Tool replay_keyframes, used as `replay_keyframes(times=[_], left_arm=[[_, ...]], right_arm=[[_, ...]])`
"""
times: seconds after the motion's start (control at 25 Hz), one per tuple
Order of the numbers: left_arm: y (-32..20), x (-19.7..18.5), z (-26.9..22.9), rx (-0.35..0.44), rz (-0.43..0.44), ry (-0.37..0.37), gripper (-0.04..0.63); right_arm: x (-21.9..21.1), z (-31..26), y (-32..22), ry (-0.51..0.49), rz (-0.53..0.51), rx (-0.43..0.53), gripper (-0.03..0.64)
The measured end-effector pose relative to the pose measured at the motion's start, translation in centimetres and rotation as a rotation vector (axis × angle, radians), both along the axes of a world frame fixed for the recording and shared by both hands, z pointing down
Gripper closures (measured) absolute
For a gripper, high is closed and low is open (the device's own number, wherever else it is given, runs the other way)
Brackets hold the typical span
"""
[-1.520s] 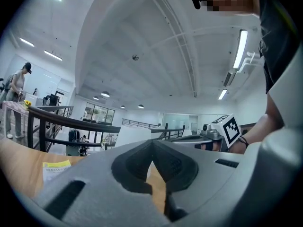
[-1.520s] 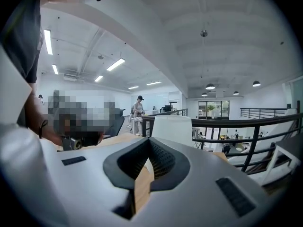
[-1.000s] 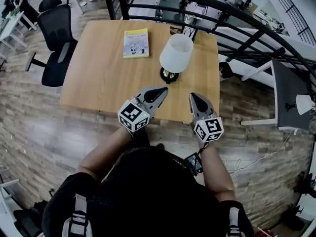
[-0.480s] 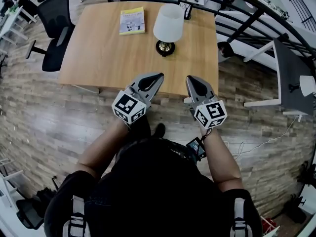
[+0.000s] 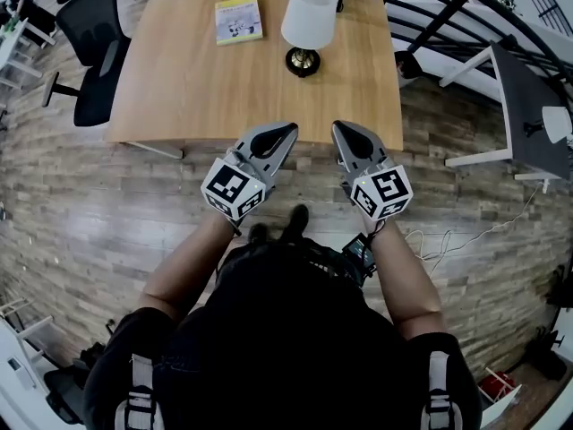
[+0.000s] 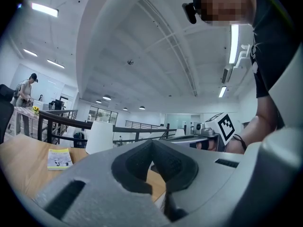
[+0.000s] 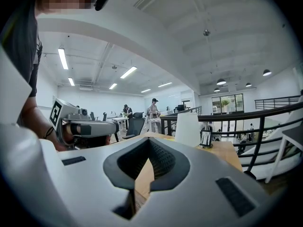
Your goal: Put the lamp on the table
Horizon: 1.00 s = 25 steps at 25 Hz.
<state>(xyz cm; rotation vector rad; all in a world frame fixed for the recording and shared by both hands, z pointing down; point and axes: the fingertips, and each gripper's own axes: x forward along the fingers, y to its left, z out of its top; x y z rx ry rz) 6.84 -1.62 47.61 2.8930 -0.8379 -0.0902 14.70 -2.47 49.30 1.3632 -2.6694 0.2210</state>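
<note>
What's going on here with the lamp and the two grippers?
A person holds the left gripper and right gripper, both shut and empty, by the front edge of the wooden table. The white-shaded lamp already stands upright on the table, beside a yellow book. Neither gripper touches it.

- Brown wood-plank floor [image 5: 81, 213] runs all round.
- A wooden table [image 5: 179, 88] stands on it, with a black office chair [image 5: 94, 16] at its left end.
- A black curved railing [image 7: 222, 116] runs behind the table.
- The ceiling [image 6: 142, 56] is white, with strip lights [image 6: 45, 9].
- Tall windows [image 7: 229, 103] show far off.
</note>
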Motion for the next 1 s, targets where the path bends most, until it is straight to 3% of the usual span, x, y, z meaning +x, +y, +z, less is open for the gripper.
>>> replay_keyframes(times=[0.48, 1.0], left_arm=[[6.3, -7.8, 0.3, -0.012, 0.083, 0.008, 0.588], [9.5, -9.3, -0.8, -0.016, 0.121, 0.028, 0.588]], right_arm=[[-8.7, -0.2, 6.1, 0.004, 0.062, 0.02, 0.601], [-11.5, -1.3, 9.5, 0.001, 0.111, 0.035, 0.601]])
